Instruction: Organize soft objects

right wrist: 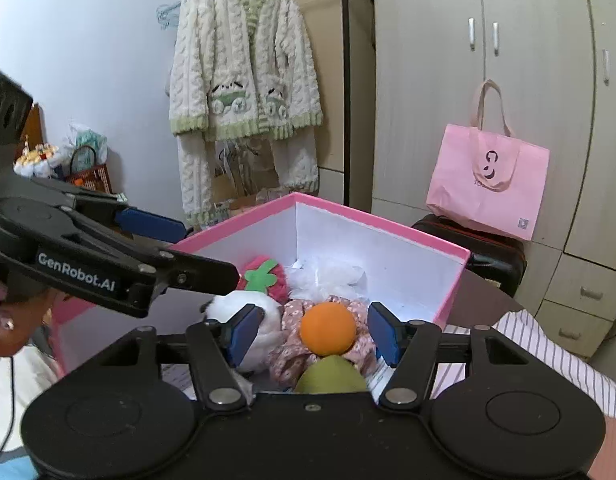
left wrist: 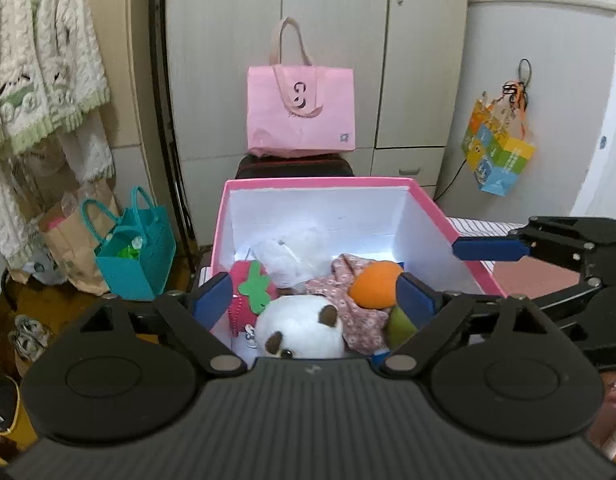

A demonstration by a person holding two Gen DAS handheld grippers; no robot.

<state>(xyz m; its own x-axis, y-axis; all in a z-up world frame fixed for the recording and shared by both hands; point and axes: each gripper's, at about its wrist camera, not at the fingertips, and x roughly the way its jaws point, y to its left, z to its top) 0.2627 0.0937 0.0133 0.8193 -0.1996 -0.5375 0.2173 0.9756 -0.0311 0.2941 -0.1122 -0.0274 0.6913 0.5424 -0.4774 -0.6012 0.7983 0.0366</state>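
A pink box with white inside walls [left wrist: 324,208] [right wrist: 392,256] holds soft things: a white panda plush [left wrist: 300,326] [right wrist: 244,308], a pink strawberry plush [left wrist: 254,292] [right wrist: 268,278], a floral cloth [left wrist: 348,280] [right wrist: 292,320], an orange ball [left wrist: 374,284] [right wrist: 328,328], a green ball [left wrist: 400,324] [right wrist: 332,376] and a white fluffy item [left wrist: 288,252] [right wrist: 328,276]. My left gripper [left wrist: 314,300] is open and empty over the box's near side. My right gripper [right wrist: 314,334] is open and empty above the orange ball.
A pink tote bag [left wrist: 300,116] [right wrist: 488,184] sits on a dark case before a wardrobe. A teal bag [left wrist: 136,256] and a paper bag [left wrist: 68,240] stand on the floor at left. A knit cardigan [right wrist: 244,76] hangs on the wall. Striped cloth [right wrist: 548,348] lies at right.
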